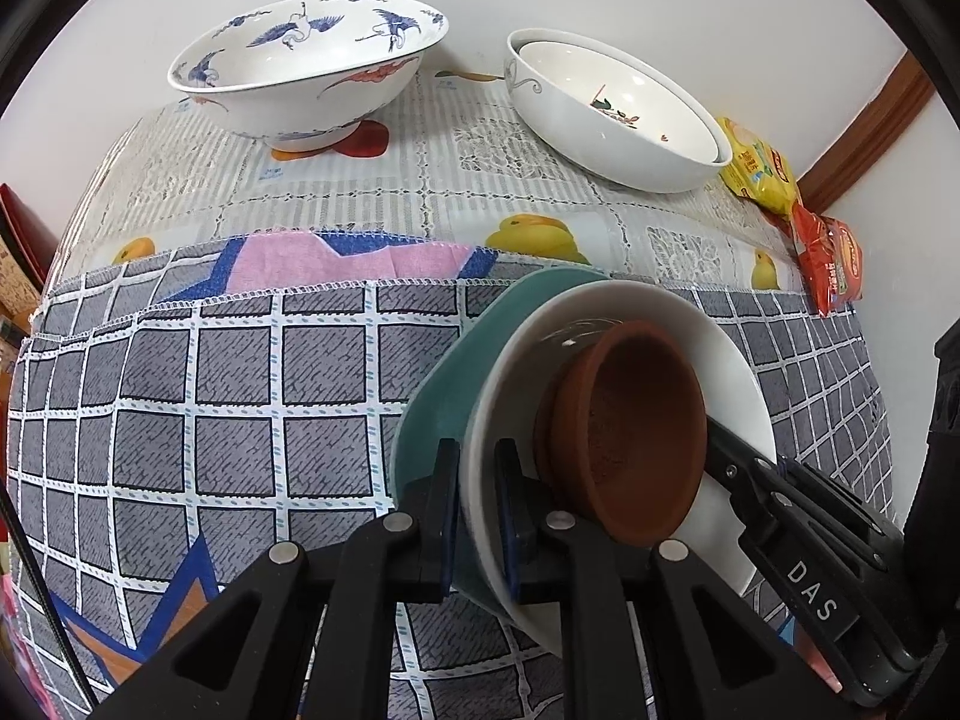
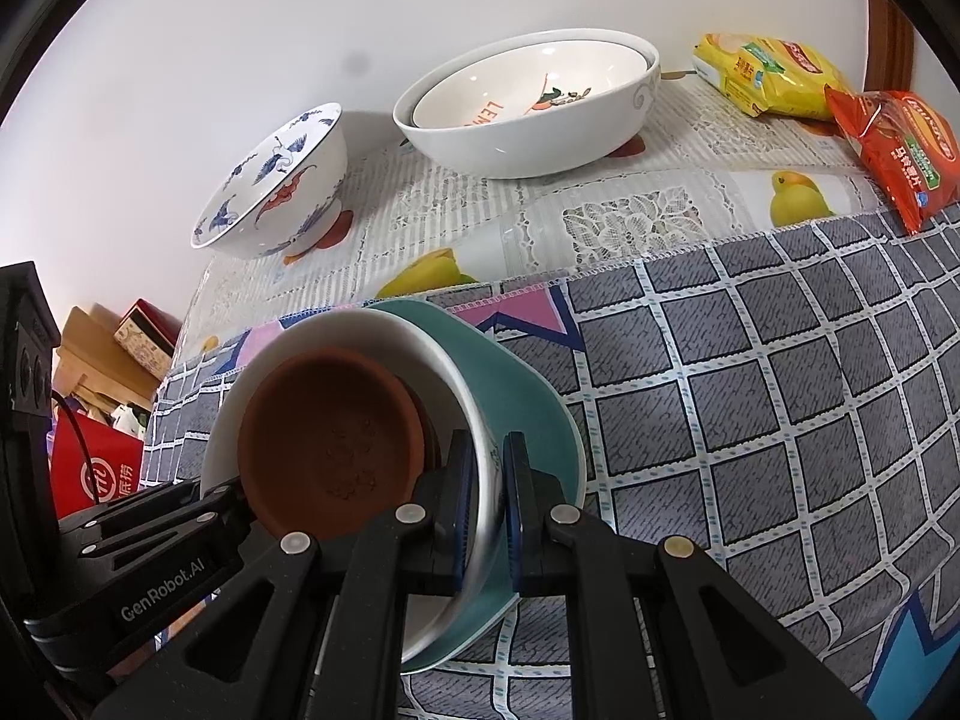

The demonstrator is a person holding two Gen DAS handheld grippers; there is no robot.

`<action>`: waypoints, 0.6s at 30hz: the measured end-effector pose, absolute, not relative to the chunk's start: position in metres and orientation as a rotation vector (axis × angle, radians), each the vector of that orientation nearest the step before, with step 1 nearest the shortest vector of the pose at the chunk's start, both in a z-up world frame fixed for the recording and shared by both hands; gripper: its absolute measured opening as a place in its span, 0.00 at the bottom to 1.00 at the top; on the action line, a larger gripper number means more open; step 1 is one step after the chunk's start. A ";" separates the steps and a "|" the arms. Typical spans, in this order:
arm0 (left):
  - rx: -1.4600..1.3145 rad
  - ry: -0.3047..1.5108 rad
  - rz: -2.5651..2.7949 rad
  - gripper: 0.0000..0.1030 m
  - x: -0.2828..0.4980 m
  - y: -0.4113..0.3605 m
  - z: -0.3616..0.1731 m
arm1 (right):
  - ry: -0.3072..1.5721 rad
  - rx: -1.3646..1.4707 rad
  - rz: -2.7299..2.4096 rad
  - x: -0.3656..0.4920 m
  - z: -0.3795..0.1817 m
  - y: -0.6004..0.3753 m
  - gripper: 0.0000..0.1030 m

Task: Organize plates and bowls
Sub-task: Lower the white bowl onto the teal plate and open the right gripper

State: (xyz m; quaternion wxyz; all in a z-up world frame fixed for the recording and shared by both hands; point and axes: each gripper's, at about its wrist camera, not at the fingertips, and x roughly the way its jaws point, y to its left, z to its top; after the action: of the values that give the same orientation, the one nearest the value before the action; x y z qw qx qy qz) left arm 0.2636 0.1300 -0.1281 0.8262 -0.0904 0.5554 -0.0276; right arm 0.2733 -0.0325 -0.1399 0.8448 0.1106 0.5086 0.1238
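A stack of plates is held between both grippers above the checked cloth: a teal plate underneath, a white plate on it, and brown clay saucers on top. My left gripper is shut on the rims of the teal and white plates. My right gripper is shut on the opposite rims of the white plate and teal plate. The saucers lie inside. A blue crane bowl and nested white bowls stand at the back.
A checked grey cloth covers the near table, a lace-and-fruit cloth the far part. Yellow and red snack bags lie at the back right by the wall. Boxes sit beyond the left table edge.
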 end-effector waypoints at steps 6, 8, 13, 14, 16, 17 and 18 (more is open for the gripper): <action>-0.194 1.184 -0.058 0.15 0.264 0.131 -0.128 | 1.077 0.230 0.253 0.273 -0.140 -0.034 0.11; -0.190 1.186 -0.054 0.15 0.264 0.131 -0.128 | 1.080 0.230 0.252 0.273 -0.140 -0.033 0.11; -0.192 1.191 -0.056 0.16 0.264 0.130 -0.128 | 1.076 0.217 0.256 0.272 -0.136 -0.034 0.13; -0.191 1.192 -0.053 0.16 0.264 0.130 -0.128 | 1.075 0.214 0.255 0.272 -0.136 -0.034 0.13; -0.186 1.195 -0.050 0.16 0.264 0.129 -0.127 | 1.072 0.214 0.256 0.271 -0.135 -0.036 0.15; -0.183 1.197 -0.049 0.16 0.264 0.128 -0.127 | 1.072 0.218 0.258 0.271 -0.134 -0.037 0.15; -0.182 1.197 -0.048 0.16 0.263 0.128 -0.127 | 1.071 0.219 0.259 0.271 -0.134 -0.038 0.15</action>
State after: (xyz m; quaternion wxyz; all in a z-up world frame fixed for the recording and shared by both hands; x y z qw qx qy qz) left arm 0.2634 0.1278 -0.1274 0.8220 -0.0855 0.5626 -0.0224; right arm 0.2708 -0.0375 -0.1340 0.8463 0.1036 0.5079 0.1228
